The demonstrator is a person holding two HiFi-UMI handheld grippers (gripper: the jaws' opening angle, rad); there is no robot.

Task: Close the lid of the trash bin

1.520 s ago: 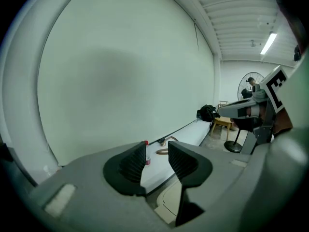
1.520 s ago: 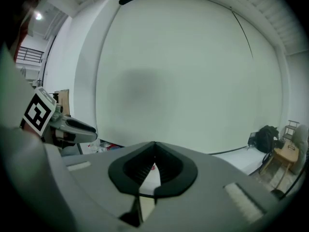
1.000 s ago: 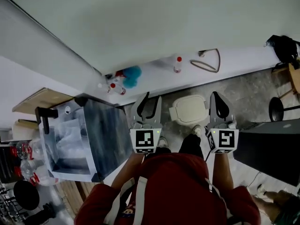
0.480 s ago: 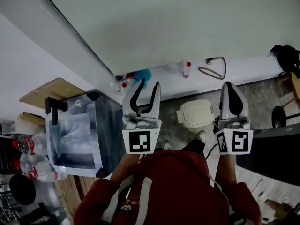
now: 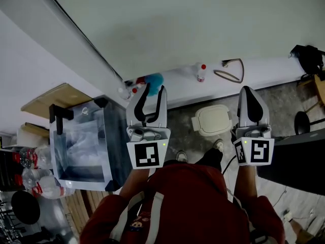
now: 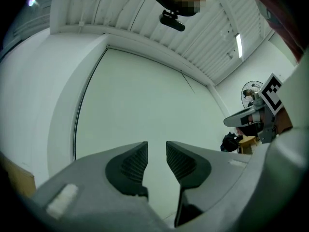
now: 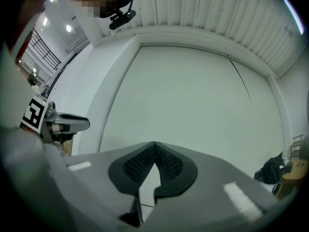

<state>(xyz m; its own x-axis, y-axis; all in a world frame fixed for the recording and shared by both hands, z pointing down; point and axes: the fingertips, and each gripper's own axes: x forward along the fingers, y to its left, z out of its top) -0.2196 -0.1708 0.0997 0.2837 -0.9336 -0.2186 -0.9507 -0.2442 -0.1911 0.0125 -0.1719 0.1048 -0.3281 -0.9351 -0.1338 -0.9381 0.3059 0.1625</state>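
Note:
The white trash bin (image 5: pixel 213 121) stands on the grey floor below, between my two grippers, and its lid looks flat from above. My left gripper (image 5: pixel 155 89) is held up in the air to the left of the bin; its jaws are closing with nothing between them, and a narrow gap still shows in the left gripper view (image 6: pixel 157 146). My right gripper (image 5: pixel 247 91) hovers just right of the bin. Its pads meet at the tips in the right gripper view (image 7: pixel 154 146) and hold nothing. Both gripper views face a bare pale wall.
A clear storage box (image 5: pixel 81 146) with black handles stands at the left, plastic bottles (image 5: pixel 30 179) beside it. Small bottles (image 5: pixel 201 71), a blue object (image 5: pixel 154 79) and a looped cable (image 5: pixel 231 70) lie along the white ledge. A black tabletop (image 5: pixel 297 161) and stool (image 5: pixel 299 121) are at the right.
Both grippers have risen and now sit higher in the head view. The left gripper's jaws have narrowed. The right gripper stays shut.

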